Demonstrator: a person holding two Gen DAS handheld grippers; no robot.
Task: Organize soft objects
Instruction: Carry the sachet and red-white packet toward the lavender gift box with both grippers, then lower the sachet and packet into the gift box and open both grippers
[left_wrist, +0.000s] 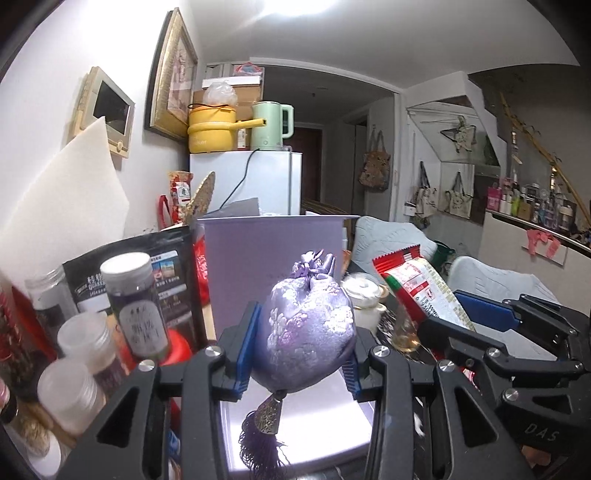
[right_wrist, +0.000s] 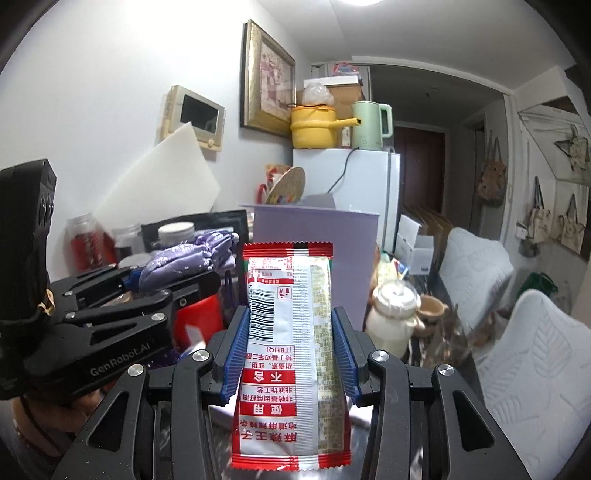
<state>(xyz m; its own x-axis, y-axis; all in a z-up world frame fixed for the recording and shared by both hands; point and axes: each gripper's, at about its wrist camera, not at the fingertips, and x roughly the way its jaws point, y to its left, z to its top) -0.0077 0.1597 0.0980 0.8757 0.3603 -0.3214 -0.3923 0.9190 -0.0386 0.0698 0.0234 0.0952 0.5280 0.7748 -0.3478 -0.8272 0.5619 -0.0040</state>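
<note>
My left gripper (left_wrist: 301, 350) is shut on a purple brocade pouch (left_wrist: 308, 332) with a tassel hanging below it. It holds the pouch above the white floor of an open lilac box (left_wrist: 269, 243). My right gripper (right_wrist: 290, 354) is shut on a red and white snack packet (right_wrist: 290, 354), held upright in front of the same lilac box (right_wrist: 317, 229). The left gripper with the pouch (right_wrist: 188, 264) shows at the left of the right wrist view. The right gripper and its packet (left_wrist: 421, 288) show at the right of the left wrist view.
Jars (left_wrist: 135, 306) and a black bag (left_wrist: 173, 266) crowd the left side. A small cream ceramic pot (right_wrist: 393, 321) stands to the right of the box. A white fridge (left_wrist: 266, 181) with a yellow pot and green kettle stands behind. White cushioned chairs (right_wrist: 532, 354) are at the right.
</note>
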